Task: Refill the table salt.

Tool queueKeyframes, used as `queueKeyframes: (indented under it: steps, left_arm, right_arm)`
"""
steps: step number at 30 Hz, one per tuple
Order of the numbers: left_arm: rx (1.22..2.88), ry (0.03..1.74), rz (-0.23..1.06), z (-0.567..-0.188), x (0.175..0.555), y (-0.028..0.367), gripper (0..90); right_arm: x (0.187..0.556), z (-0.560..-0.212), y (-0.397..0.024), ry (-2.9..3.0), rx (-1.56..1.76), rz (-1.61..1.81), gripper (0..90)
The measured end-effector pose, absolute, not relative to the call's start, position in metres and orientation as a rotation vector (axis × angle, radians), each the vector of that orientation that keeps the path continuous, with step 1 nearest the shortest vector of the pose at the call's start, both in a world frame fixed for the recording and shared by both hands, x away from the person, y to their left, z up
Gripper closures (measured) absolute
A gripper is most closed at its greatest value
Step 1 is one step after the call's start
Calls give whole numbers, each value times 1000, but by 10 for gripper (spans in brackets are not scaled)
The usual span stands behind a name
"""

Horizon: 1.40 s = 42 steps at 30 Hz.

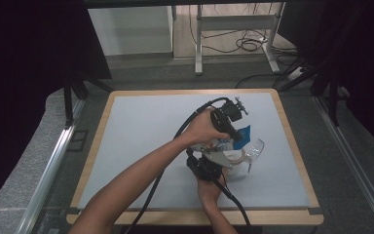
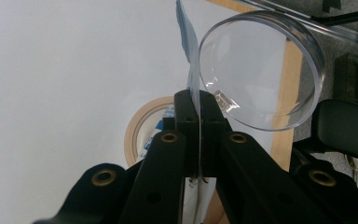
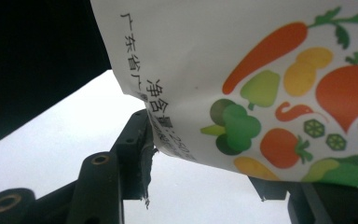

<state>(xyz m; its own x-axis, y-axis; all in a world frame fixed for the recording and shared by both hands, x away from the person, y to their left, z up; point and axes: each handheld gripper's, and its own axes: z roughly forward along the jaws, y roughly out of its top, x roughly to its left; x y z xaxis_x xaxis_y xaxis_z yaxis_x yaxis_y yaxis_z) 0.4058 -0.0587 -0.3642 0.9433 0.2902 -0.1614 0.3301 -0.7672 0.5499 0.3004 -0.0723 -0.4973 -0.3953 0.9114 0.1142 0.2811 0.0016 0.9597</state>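
A pouch, white with printed vegetables [image 3: 261, 70], is held in the air over the right middle of the table; its blue side [image 1: 244, 133] faces the high view. My left gripper [image 1: 236, 136] comes from above and is shut on the pouch's thin edge [image 2: 192, 70], jaws together [image 2: 199, 100]. My right gripper [image 1: 226, 155] comes from below. Its jaws [image 3: 203, 154] stand half apart around the pouch's lower part, one pad against its creased corner, the other partly hidden behind it. A clear round dish [image 2: 261, 70] sits just beyond the pouch [image 1: 256, 148].
A roll of beige tape [image 2: 142, 126] lies on the pale grey mat [image 1: 141, 146] beneath the grippers, beside the dish. The table's wooden rim [image 1: 292, 146] is close on the right. Past the table stand a desk frame and floor cables [image 1: 243, 44].
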Motion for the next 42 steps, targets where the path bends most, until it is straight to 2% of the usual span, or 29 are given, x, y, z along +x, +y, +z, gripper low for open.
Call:
queueKeyframes:
  steps: [27,34,42]
  left_arm:
    - [2440,424,-121,-353,397,-45,900]
    - [2420,441,-116,-352,398,-43,900]
    - [2459,443,-112,-359,401,-54,900]
  right_arm:
    - [313,-513,-78,1816,1245,1306,398]
    - [307,-511,-77,1802,1209,1325,484]
    - [293,-499,-67,1741,1194,1426,502]
